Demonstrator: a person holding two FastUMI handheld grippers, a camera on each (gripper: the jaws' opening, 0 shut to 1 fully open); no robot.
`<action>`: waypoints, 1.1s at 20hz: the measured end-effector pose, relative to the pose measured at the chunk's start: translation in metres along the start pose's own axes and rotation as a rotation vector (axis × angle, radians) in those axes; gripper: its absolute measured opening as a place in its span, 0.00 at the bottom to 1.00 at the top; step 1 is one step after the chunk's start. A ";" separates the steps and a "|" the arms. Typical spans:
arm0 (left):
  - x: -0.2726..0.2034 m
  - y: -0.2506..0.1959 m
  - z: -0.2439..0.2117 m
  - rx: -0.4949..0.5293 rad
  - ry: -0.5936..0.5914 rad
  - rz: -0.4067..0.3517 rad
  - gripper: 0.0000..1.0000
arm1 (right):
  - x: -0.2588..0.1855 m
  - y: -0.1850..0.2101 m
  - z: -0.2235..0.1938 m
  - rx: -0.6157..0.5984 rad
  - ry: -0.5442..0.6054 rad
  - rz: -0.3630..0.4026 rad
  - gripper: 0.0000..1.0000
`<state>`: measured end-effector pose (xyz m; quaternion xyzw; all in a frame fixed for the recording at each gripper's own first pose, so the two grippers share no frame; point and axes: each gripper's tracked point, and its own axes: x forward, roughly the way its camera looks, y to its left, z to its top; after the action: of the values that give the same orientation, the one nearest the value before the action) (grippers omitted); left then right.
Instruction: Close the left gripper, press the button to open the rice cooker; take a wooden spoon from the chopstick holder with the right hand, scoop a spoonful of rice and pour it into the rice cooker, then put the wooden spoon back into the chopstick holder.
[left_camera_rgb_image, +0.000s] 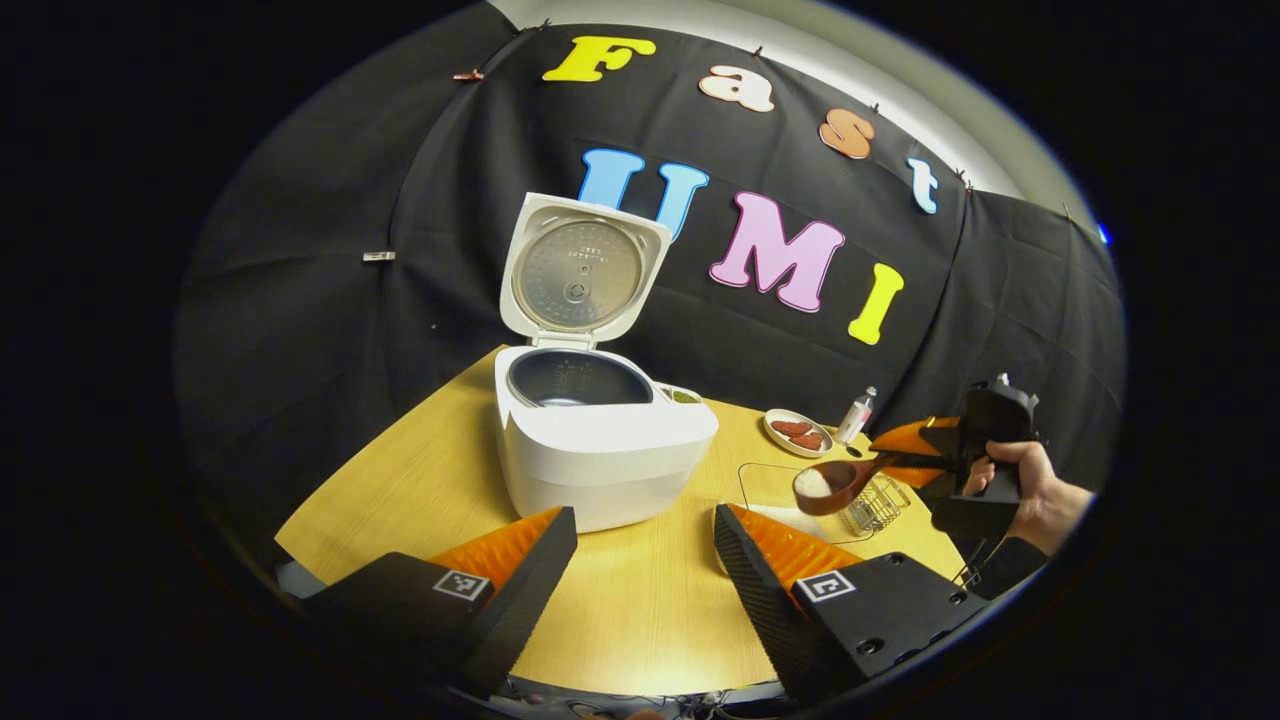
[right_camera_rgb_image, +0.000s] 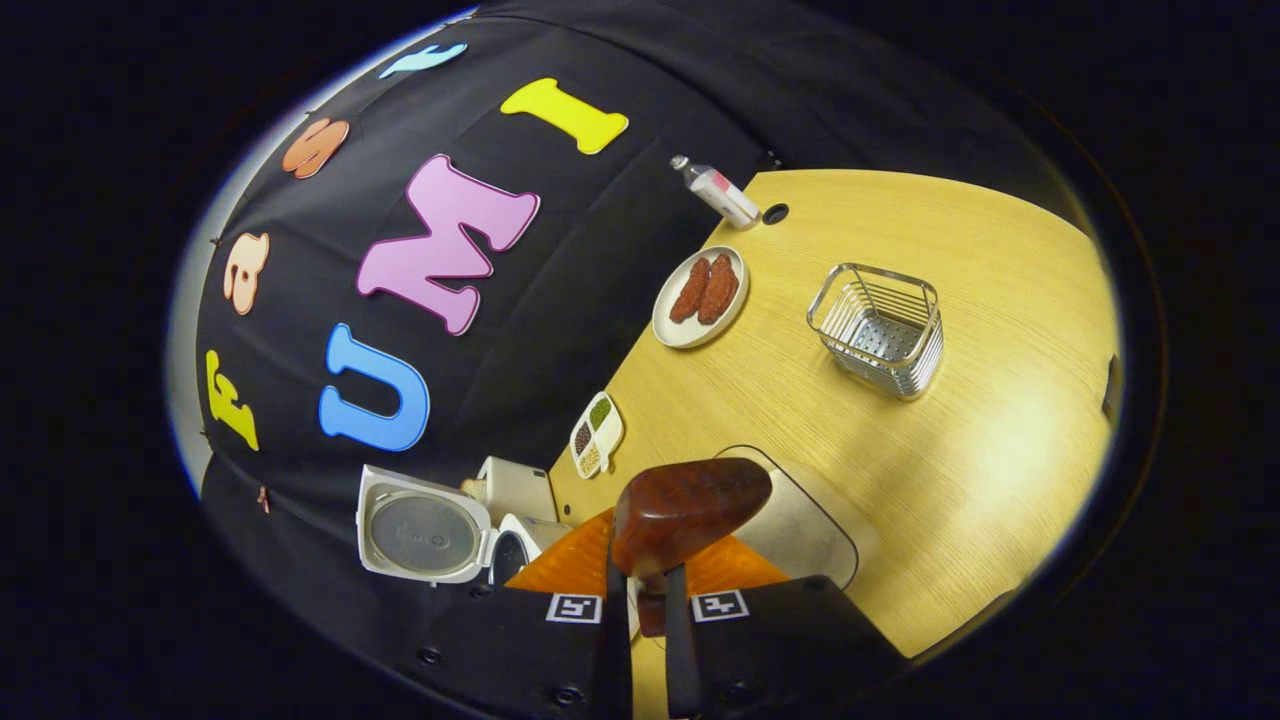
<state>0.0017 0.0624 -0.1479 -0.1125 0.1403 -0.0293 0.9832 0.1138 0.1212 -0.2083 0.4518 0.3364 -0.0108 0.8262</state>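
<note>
Left gripper view
Left gripper (left_camera_rgb_image: 645, 545): fingers spread wide, nothing between them, above the wooden table (left_camera_rgb_image: 640, 620)
Rice cooker (left_camera_rgb_image: 600, 450): lid up, dark inner pot showing, just ahead of the fingers
Right gripper (left_camera_rgb_image: 905, 455): held by a hand (left_camera_rgb_image: 1030, 490), pinching the wooden spoon (left_camera_rgb_image: 840, 482), rice in its bowl, above the wire chopstick holder (left_camera_rgb_image: 878, 505)

Right gripper view
Right gripper (right_camera_rgb_image: 640, 600): fingers pressed on the spoon's handle
Wooden spoon: bowl's underside towards the camera
Chopstick holder (right_camera_rgb_image: 880, 330): upright, well apart from the spoon
Plate (right_camera_rgb_image: 700, 295): near the bottle (right_camera_rgb_image: 715, 192)

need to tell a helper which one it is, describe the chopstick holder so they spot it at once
Start at the white rice cooker with its lid up, on the wooden table. Look towards the small plate of reddish pieces; the chopstick holder stands apart beside it. It is the one shiny wire-sided metal basket there.
</note>
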 end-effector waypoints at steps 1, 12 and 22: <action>-0.001 0.001 0.001 0.003 -0.003 0.001 0.96 | -0.002 0.007 0.004 0.018 -0.001 0.013 0.18; -0.015 0.033 0.021 -0.036 -0.068 0.076 0.96 | 0.011 0.121 -0.016 0.115 0.074 0.173 0.18; -0.012 0.086 0.032 -0.070 -0.078 0.158 0.96 | 0.083 0.220 -0.093 0.079 0.202 0.253 0.18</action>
<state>0.0020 0.1544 -0.1342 -0.1365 0.1113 0.0574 0.9827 0.1979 0.3451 -0.1259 0.5215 0.3575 0.1258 0.7645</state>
